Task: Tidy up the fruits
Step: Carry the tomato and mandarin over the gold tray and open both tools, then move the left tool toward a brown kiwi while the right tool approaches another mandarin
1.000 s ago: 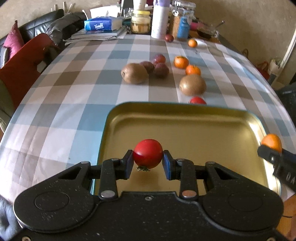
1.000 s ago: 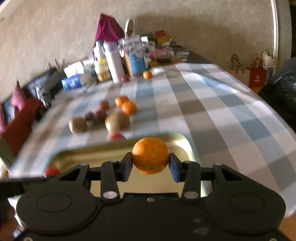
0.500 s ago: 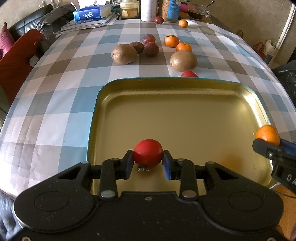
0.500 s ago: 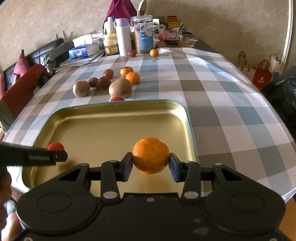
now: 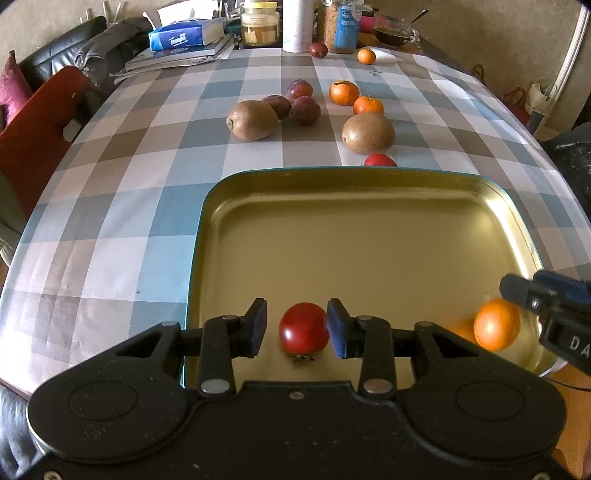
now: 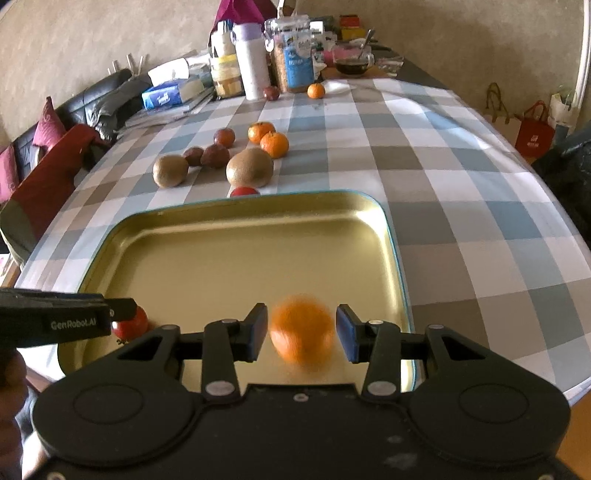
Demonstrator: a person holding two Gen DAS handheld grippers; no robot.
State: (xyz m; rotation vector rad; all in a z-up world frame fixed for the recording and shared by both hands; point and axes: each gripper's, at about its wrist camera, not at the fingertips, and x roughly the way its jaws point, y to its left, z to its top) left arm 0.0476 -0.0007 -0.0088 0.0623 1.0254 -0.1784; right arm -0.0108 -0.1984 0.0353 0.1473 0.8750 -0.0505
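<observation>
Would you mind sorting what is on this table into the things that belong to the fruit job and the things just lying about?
Belonging to the job:
- gold tray
- red tomato and orange, both in the tray
- two kiwis
- plums
- mandarins

Just lying about:
- tissue pack
- jars and bottles
- glass bowl
- stacked books

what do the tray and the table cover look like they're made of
Tray: probably thin pressed metal with a gold lacquer finish; it gives soft reflections and has rounded corners and a rolled teal rim. Table cover: checked, likely wipeable vinyl or oilcloth, given its faint sheen, though coated fabric is possible.
</observation>
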